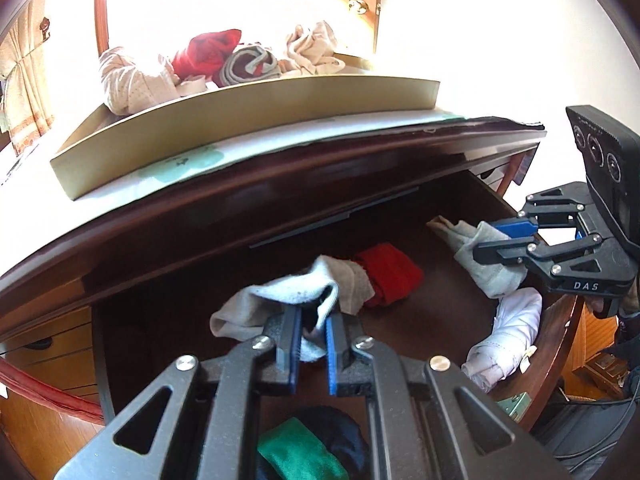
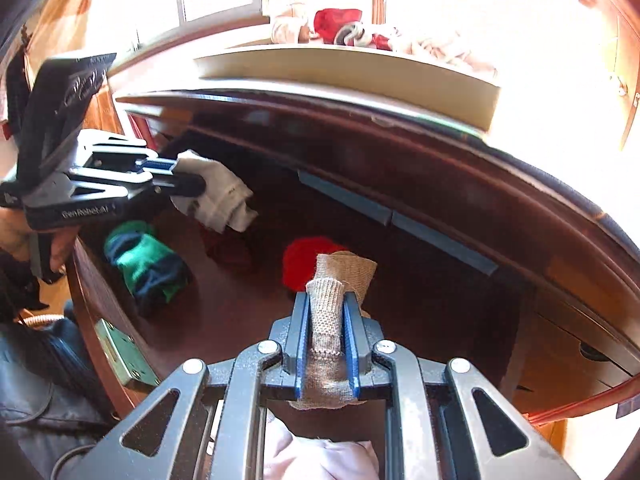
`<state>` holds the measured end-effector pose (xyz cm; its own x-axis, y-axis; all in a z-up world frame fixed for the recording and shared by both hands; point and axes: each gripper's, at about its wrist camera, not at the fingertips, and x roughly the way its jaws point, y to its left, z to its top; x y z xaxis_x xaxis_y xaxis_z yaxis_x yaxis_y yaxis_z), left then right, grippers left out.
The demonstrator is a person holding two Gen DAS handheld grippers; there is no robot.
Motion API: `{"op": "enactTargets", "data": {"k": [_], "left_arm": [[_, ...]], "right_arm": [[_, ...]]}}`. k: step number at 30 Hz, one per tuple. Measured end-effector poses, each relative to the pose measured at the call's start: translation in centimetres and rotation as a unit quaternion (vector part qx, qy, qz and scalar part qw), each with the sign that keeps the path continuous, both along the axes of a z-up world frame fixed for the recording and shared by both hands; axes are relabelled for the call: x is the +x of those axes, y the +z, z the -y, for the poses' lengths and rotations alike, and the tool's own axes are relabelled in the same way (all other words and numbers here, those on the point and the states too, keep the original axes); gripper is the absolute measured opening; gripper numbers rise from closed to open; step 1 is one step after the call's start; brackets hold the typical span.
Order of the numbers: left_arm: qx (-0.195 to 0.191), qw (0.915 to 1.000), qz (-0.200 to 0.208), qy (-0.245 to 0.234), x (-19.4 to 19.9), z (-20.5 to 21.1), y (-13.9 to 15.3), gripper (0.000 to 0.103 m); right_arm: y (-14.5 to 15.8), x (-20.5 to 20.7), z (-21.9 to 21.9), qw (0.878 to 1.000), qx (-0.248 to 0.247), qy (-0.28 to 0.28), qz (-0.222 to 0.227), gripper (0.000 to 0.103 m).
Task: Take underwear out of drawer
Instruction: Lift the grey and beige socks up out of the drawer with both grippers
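Observation:
The dark wooden drawer (image 2: 248, 312) stands open under the dresser top. My left gripper (image 1: 314, 318) is shut on a white-grey garment (image 1: 276, 296), lifted over the drawer's left part; from the right wrist view this gripper (image 2: 190, 178) holds the same white garment (image 2: 224, 196). My right gripper (image 2: 326, 300) is shut on a beige knit garment (image 2: 344, 266) above the drawer's right side; the left wrist view has it (image 1: 496, 240) with the cloth (image 1: 480, 276) hanging from its jaws. A red garment (image 1: 388, 276), a green-and-navy one (image 2: 148, 264) and a white one (image 1: 508, 336) lie in the drawer.
A shallow beige tray (image 1: 240, 120) on the dresser top holds several pieces of clothing, among them a red one (image 1: 208, 54). A metal hinge plate (image 2: 124, 356) sits on the drawer's near rim. A hand (image 2: 16, 236) holds the left gripper. Wooden floor shows below.

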<state>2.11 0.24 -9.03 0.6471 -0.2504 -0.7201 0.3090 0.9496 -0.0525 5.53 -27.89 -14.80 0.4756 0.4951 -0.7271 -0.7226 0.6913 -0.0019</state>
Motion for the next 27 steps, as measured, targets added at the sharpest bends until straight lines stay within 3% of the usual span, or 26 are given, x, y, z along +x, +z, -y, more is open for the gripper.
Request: {"op": "enactTargets", "data": {"k": [7, 27], "left_arm": [[-0.004, 0.9997, 0.019, 0.013, -0.2, -0.2, 0.3, 0.008], [-0.005, 0.9974, 0.062, 0.037, -0.9, -0.6, 1.1, 0.008]], "right_arm": [[3.6, 0.5, 2.0, 0.999, 0.043, -0.003, 0.018, 0.017], [3.9, -0.7, 2.4, 0.994, 0.084, 0.002, 0.062, 0.017]]}}
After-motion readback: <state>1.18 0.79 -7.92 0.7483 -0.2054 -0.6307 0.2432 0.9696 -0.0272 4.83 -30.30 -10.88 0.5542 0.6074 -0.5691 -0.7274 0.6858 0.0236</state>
